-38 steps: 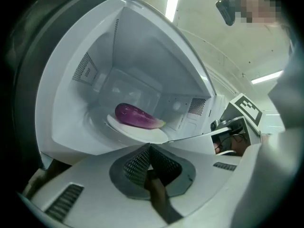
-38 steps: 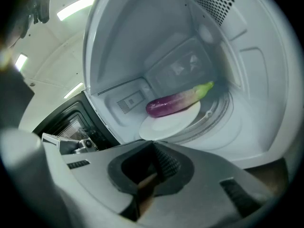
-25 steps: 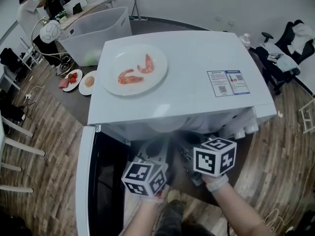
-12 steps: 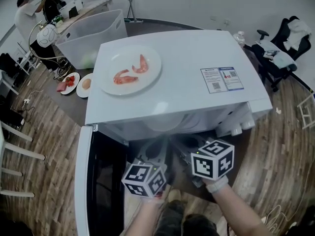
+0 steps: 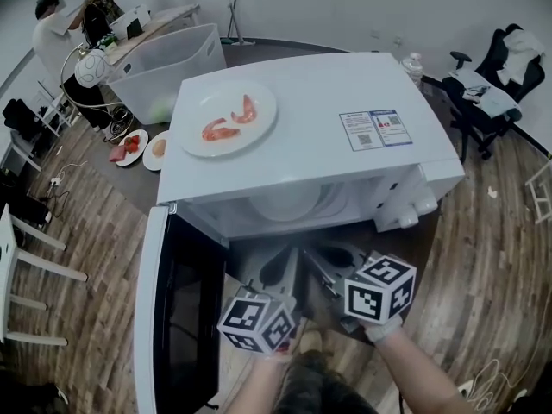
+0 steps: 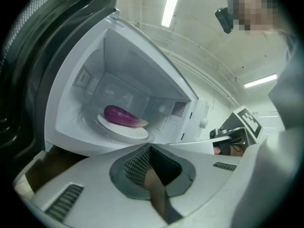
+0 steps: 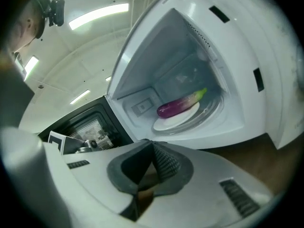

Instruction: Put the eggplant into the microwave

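Straight ahead of the left gripper [image 6: 151, 148] and right gripper [image 7: 153, 146], inside the open microwave [image 5: 319, 158], the eggplant [image 6: 124, 116] lies on a white plate [image 6: 127, 129], probably on the turntable [image 7: 214, 109]. Both grippers' jaws are pressed together, empty. The microwave door [image 5: 172, 317] hangs open beside the left gripper.

Eggplant [image 6: 122, 116] on plate [image 6: 135, 133] — inside microwave [image 5: 319, 145]
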